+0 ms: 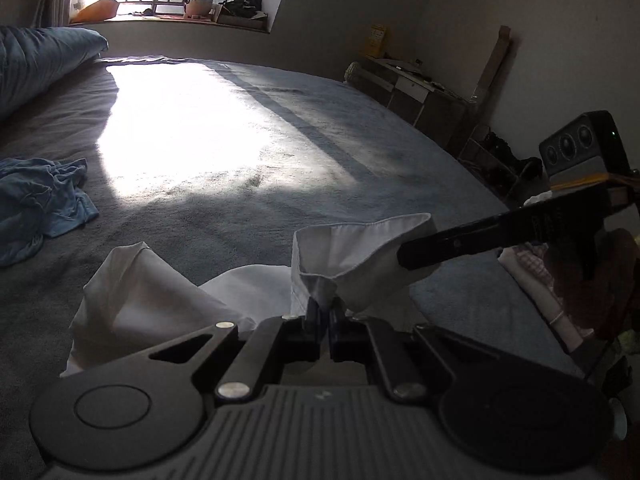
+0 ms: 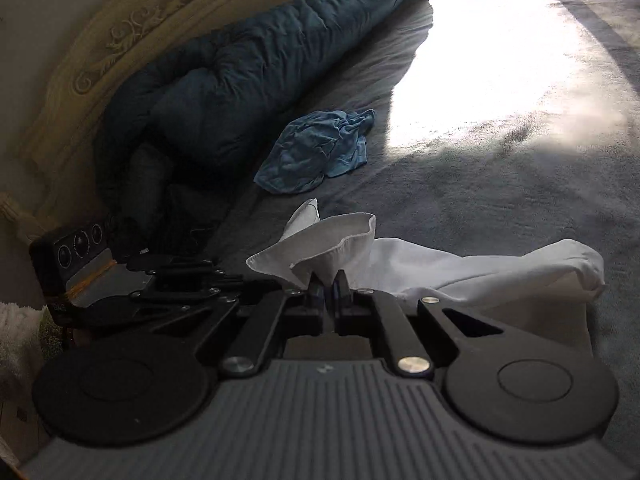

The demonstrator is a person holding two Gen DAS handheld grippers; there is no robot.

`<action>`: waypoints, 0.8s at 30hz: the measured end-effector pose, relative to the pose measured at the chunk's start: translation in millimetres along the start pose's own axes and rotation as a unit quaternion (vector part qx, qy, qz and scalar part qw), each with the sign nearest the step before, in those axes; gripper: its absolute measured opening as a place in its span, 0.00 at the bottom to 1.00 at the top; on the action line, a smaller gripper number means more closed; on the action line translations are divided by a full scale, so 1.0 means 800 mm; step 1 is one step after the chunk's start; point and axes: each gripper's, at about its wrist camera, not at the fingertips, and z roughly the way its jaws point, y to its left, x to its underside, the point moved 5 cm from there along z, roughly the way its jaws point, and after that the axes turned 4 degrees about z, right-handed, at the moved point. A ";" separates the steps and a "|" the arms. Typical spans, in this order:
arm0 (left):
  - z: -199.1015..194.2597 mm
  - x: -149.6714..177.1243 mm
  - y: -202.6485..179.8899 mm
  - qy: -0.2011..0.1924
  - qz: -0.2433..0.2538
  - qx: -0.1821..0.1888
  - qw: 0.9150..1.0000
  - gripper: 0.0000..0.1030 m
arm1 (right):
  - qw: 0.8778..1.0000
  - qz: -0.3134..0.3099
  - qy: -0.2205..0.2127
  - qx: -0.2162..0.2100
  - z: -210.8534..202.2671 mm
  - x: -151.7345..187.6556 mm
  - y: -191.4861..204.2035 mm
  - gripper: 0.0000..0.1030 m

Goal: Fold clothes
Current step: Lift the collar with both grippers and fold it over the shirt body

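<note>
A white garment hangs over the grey bed, held up at one hemmed edge by both grippers. My left gripper is shut on a pinch of that white edge. The right gripper reaches in from the right of the left wrist view and grips the same hem a short way off. In the right wrist view my right gripper is shut on the white garment, whose body trails to the right onto the bed. The left gripper's body shows beside it at the left; its fingertips are hidden.
A crumpled blue garment lies on the grey bed cover. A dark blue duvet is bunched along the carved headboard. A bright sun patch falls mid-bed. Low furniture and folded clothes stand past the bed's right edge.
</note>
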 end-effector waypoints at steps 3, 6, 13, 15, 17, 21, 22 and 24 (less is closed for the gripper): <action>-0.012 0.033 -0.019 0.017 0.012 0.002 1.000 0.04 | 1.000 0.006 0.019 0.001 -0.001 0.045 0.010 0.03; -0.020 0.063 -0.034 0.036 0.023 0.004 0.999 0.04 | 0.999 0.001 0.040 -0.001 0.000 0.085 0.022 0.03; -0.037 0.126 -0.075 0.080 0.098 0.005 0.992 0.04 | 0.995 -0.028 0.096 0.009 0.001 0.159 0.042 0.03; -0.040 0.142 -0.086 0.090 0.131 0.006 0.987 0.05 | 0.992 -0.050 0.112 0.014 0.000 0.176 0.049 0.03; -0.040 0.156 -0.094 0.101 0.157 0.011 0.982 0.05 | 0.989 -0.075 0.130 0.017 0.000 0.195 0.055 0.03; -0.042 0.186 -0.106 0.120 0.206 0.023 0.971 0.05 | 0.977 -0.136 0.164 0.025 0.008 0.223 0.065 0.03; -0.041 0.193 -0.109 0.124 0.223 0.025 0.967 0.05 | 0.973 -0.155 0.170 0.027 0.009 0.230 0.068 0.03; -0.041 0.207 -0.114 0.131 0.262 0.029 0.956 0.05 | 0.964 -0.188 0.185 0.027 0.011 0.242 0.073 0.03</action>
